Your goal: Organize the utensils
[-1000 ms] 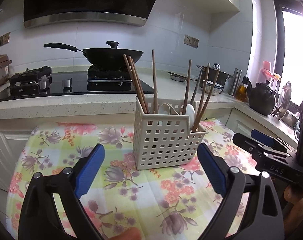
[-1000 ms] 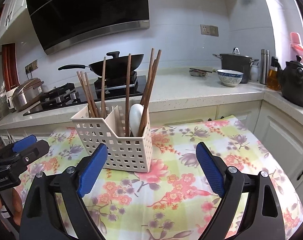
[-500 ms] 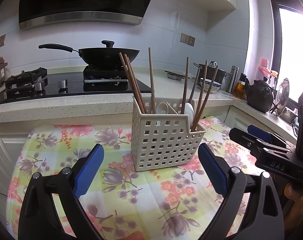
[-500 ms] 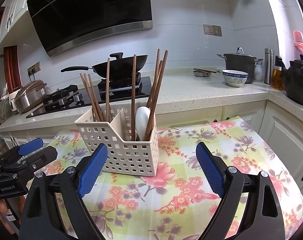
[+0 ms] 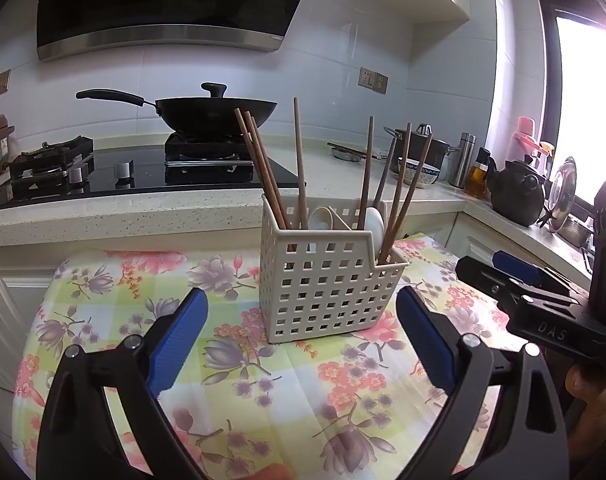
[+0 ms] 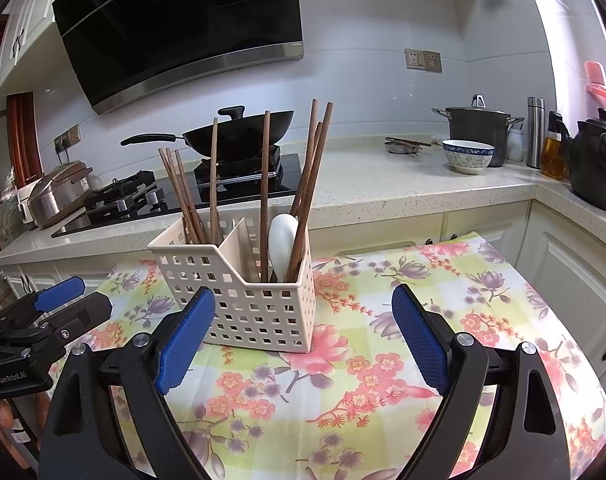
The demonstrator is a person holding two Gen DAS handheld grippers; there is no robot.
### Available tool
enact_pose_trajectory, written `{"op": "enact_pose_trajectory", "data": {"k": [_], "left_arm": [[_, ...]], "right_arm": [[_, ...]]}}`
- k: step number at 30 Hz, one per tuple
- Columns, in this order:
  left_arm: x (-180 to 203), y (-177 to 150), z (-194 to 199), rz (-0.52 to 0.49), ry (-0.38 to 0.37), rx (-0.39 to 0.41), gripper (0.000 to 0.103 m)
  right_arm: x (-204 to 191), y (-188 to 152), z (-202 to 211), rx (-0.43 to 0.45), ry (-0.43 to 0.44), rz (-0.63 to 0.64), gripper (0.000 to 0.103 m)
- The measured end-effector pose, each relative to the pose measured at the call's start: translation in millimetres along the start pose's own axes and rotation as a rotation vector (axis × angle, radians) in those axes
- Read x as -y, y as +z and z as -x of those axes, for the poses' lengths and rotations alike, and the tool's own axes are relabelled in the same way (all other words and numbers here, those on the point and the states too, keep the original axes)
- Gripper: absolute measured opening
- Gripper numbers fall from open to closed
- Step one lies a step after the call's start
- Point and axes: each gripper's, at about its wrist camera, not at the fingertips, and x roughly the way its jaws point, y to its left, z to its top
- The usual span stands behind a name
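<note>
**Both my grippers spread wide before the utensil caddy**

My left gripper [image 5: 299, 336] fills the bottom of its frame, blue pads wide apart and holding nothing. My right gripper [image 6: 303, 336] is spread just as wide and also empty; in the left view it shows at the right edge.

Beyond the pads the floral tablecloth [image 5: 115, 296] lies bare up to the white perforated caddy [image 5: 327, 280], which stands at frame centre, clear of both grippers. It has two compartments. Brown chopsticks [image 5: 263, 172] stand tilted in it: I count four in the left compartment and four in the right. One pale spoon [image 6: 281, 240] is in the right compartment and another [image 5: 320, 220] in the left.

Farther back, upper centre, a black wok [image 5: 211, 114] sits on the stove [image 5: 103, 172]. At right are a lidded pot [image 6: 479, 128], a bowl [image 6: 467, 156] and a dark kettle [image 5: 517, 192].
</note>
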Motion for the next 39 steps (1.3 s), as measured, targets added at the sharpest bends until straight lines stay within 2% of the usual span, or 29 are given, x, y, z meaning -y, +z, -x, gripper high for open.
{"op": "enact_pose_trajectory", "data": {"k": [39], "left_arm": [[3.9,0.4,3.7,-0.008,-0.008,0.003,0.093]], "right_arm": [[3.1,0.8,2.7,0.002,0.001,-0.003,0.084]]}}
